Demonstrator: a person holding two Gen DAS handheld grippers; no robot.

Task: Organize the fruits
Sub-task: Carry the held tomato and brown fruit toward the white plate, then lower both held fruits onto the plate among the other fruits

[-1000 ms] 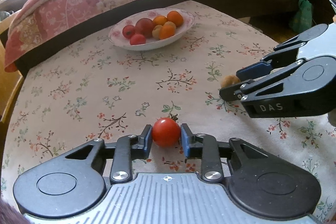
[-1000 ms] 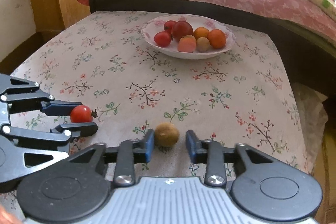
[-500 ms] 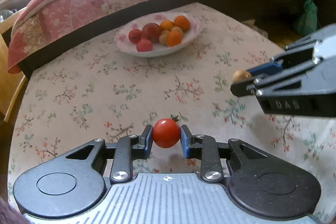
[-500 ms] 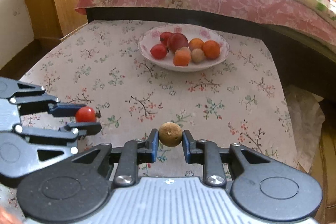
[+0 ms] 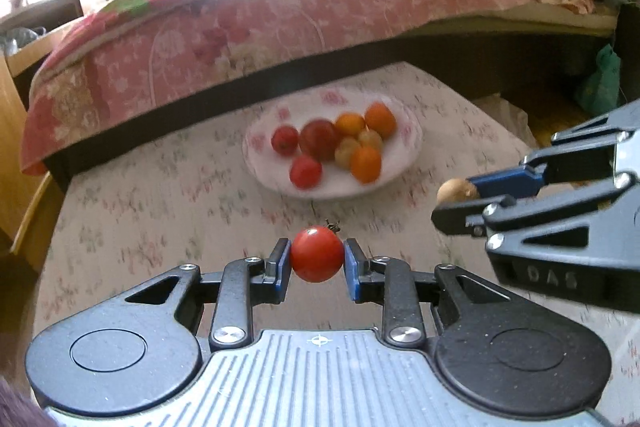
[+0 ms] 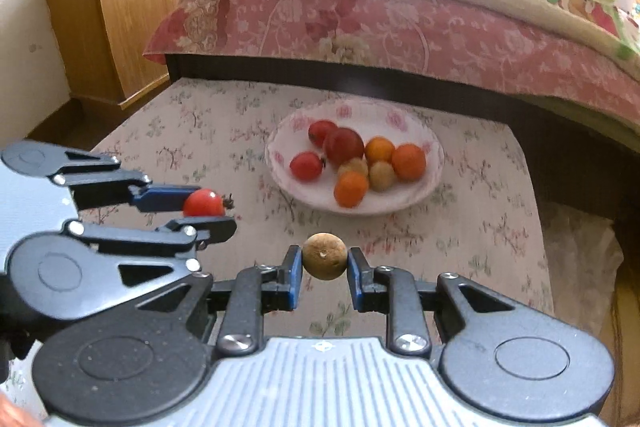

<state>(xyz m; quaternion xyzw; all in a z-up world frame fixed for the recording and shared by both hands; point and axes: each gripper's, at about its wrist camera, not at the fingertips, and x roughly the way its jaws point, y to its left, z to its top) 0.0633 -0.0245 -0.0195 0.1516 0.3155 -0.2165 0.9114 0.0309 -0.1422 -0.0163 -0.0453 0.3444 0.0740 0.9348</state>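
Note:
A small red tomato (image 5: 317,253) with a dark stem hangs above the floral tablecloth, and my left gripper (image 5: 316,265) is shut on it. The same tomato (image 6: 204,203) appears at the left of the right wrist view. My right gripper (image 6: 324,267) is shut on a round tan-brown fruit (image 6: 324,261), also lifted off the cloth; that fruit (image 5: 454,190) shows at the right of the left wrist view. Ahead of both stands a white flowered plate (image 6: 420,195) holding several red, orange and tan fruits. The plate (image 5: 404,171) is blurred in the left wrist view.
A floral cloth (image 6: 208,131) covers the low table. Behind it runs a bed with a pink flowered quilt (image 6: 380,23). A wooden cabinet (image 6: 120,15) stands at the back left. Crumpled pale plastic (image 6: 580,259) lies beyond the table's right edge.
Both grippers have risen off the cloth with their fruits and moved forward toward the plate. The right gripper, open around the tan fruit a second ago, has shut on it.

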